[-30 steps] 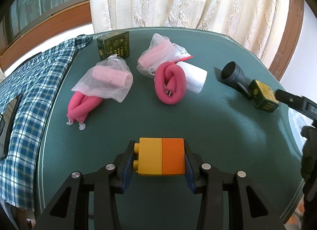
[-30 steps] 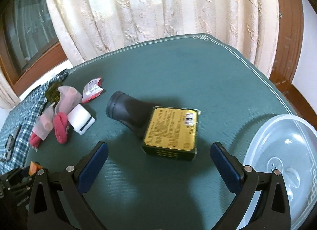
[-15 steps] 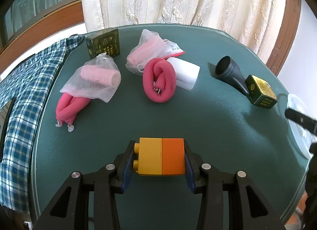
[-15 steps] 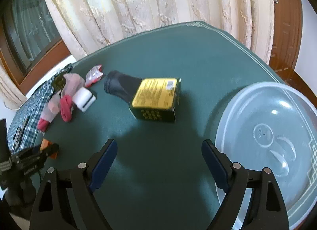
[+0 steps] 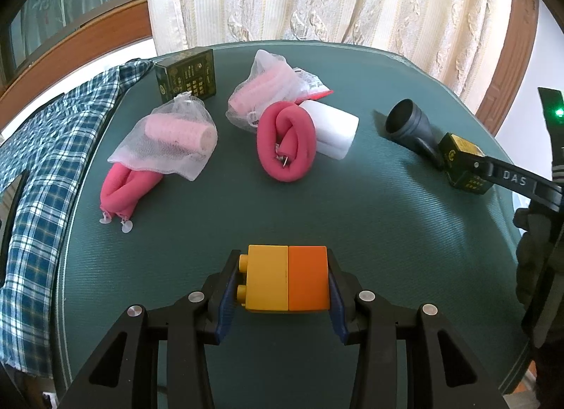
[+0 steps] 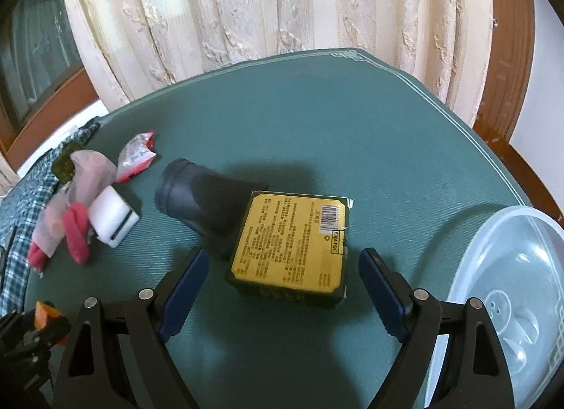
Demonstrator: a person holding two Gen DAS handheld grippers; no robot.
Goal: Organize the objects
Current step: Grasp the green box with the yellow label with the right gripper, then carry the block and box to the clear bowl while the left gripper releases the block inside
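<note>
Left gripper (image 5: 282,284) at bottom centre of its frame pinches a two-tone plastic building block (image 5: 287,284), yellow half left, orange half right, blue pads pressed on both sides, held above the green table mat (image 5: 352,218).

Right gripper (image 6: 282,292) sits low centre in its frame, jaws spread with a gap on each side of a dark green box with a yellow printed label (image 6: 292,243); pads not touching it. Box lies flat on the mat, its far left corner against a black funnel-shaped plastic nozzle (image 6: 197,197).

Clear plastic lid (image 6: 507,289) at lower right of the right wrist view, just beside the right finger.

Left wrist view, upper middle: coiled magenta foam roller (image 5: 285,141) touching a white foam block (image 5: 335,130); two mesh bags of pink rollers (image 5: 169,137) to the left; second dark green box (image 5: 185,74) upright behind them. Blue plaid cloth (image 5: 42,162) along the left edge.
</note>
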